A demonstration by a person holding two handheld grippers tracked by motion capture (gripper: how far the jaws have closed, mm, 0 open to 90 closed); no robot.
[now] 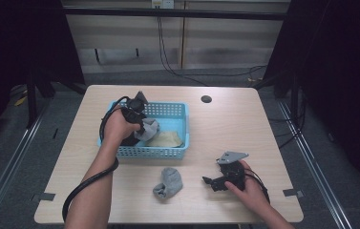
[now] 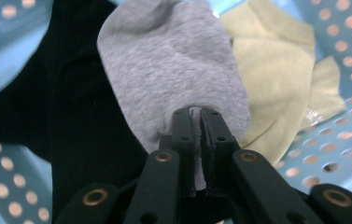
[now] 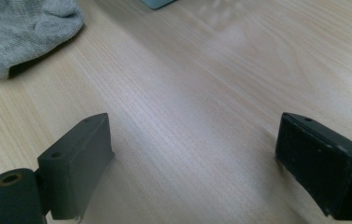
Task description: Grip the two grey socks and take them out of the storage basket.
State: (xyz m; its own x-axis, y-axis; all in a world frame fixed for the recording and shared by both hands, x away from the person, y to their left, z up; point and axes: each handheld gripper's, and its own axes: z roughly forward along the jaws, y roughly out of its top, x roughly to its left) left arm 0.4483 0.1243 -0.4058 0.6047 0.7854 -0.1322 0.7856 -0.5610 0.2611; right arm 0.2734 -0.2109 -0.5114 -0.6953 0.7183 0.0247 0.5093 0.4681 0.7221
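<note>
A grey sock (image 2: 173, 74) is pinched in the left claw (image 2: 197, 112) over the blue basket (image 1: 174, 151) near the table's far left. The right claw (image 3: 192, 154) is held wide over the table (image 3: 201, 93) near the front edge.

I found nothing to read anywhere I looked. No lettering, label, brand mark or number showed from above or from either gripper camera.
</note>
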